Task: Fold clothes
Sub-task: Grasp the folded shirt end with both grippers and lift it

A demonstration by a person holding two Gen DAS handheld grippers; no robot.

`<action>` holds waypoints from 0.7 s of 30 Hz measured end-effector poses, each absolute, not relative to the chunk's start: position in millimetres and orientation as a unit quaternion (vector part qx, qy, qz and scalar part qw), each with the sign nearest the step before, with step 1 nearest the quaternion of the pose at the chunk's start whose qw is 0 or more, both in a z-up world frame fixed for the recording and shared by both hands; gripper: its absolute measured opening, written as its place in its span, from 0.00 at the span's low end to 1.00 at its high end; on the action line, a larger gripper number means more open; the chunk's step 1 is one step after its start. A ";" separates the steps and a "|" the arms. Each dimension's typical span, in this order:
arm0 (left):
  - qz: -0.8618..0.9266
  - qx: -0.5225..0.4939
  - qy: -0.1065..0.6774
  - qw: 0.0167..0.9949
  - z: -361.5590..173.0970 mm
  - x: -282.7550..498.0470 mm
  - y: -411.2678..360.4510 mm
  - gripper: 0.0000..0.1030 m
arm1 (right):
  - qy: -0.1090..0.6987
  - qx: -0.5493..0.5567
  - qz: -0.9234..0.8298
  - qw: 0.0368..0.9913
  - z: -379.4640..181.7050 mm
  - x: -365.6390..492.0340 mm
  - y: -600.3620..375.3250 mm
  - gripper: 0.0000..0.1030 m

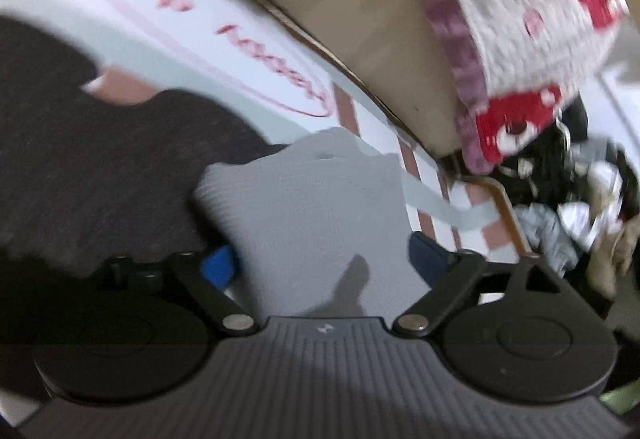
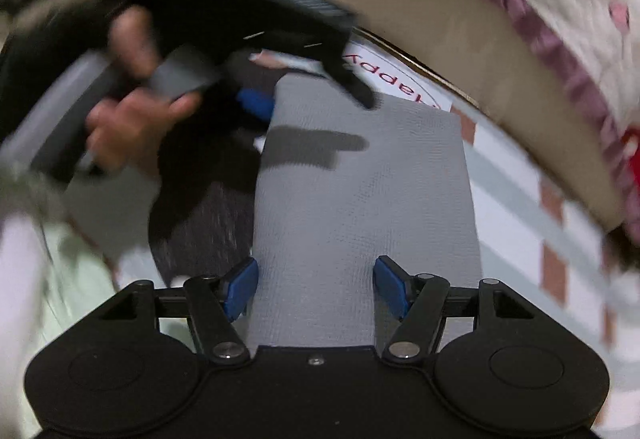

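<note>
Grey folded cloth (image 2: 360, 199) lies between the spread jaws of both the left gripper (image 1: 324, 263) and right gripper (image 2: 316, 287), so hasty closing could bunch and undo its folds.

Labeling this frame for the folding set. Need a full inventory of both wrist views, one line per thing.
grey cloth: 1, light grey, flat on the sheet between both tongs
dark garment: 1, charcoal, beside the grey cloth
printed sheet: 1, white with red lettering and stripes, under the clothes
tan panel: 1, beige, along the sheet's far edge
blanket: 1, cream with red and pink, draped over the panel
clothes pile: 1 heap, mixed, past the panel's end
left tongs: open
right tongs: open
left hand: 1, gripping the handle
</note>
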State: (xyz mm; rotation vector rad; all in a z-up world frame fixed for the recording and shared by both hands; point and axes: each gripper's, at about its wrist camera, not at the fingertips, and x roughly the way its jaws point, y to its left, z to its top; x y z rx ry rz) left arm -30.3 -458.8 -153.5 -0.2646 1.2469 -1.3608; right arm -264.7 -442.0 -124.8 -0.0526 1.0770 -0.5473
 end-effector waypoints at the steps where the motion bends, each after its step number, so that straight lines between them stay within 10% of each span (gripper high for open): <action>1: -0.590 -0.107 0.533 0.597 -152.8 -32.8 -463.2 0.97 | 0.513 -0.049 -0.261 0.816 -126.9 -266.2 -436.5 0.69; 4: -0.587 -0.094 0.527 0.607 -152.7 -35.4 -473.4 0.95 | 0.521 -0.075 -0.277 0.804 -132.4 -267.0 -423.7 0.76; 5: -0.583 -0.089 0.528 0.611 -153.6 -34.8 -475.8 0.76 | 0.525 -0.079 -0.282 0.799 -134.2 -266.3 -419.9 0.76; 6: -0.579 -0.084 0.529 0.614 -154.5 -34.3 -478.2 0.31 | 0.530 -0.081 -0.279 0.796 -135.3 -265.2 -415.4 0.76; 7: -0.579 -0.080 0.530 0.615 -156.0 -33.4 -480.1 0.22 | 0.536 -0.083 -0.277 0.793 -136.4 -264.1 -410.9 0.77; 12: -0.588 -0.127 0.494 0.629 -144.1 -23.0 -457.9 0.17 | 0.543 -0.100 -0.297 0.779 -150.5 -262.1 -417.7 0.81; 15: -0.584 -0.108 0.441 0.674 -120.9 -18.9 -441.7 0.16 | 0.530 -0.166 -0.284 0.781 -144.0 -257.2 -411.8 0.50; 21: -0.518 -0.150 0.431 0.723 -97.4 51.7 -370.5 0.16 | 0.450 -0.333 -0.256 0.788 -122.8 -217.6 -399.5 0.44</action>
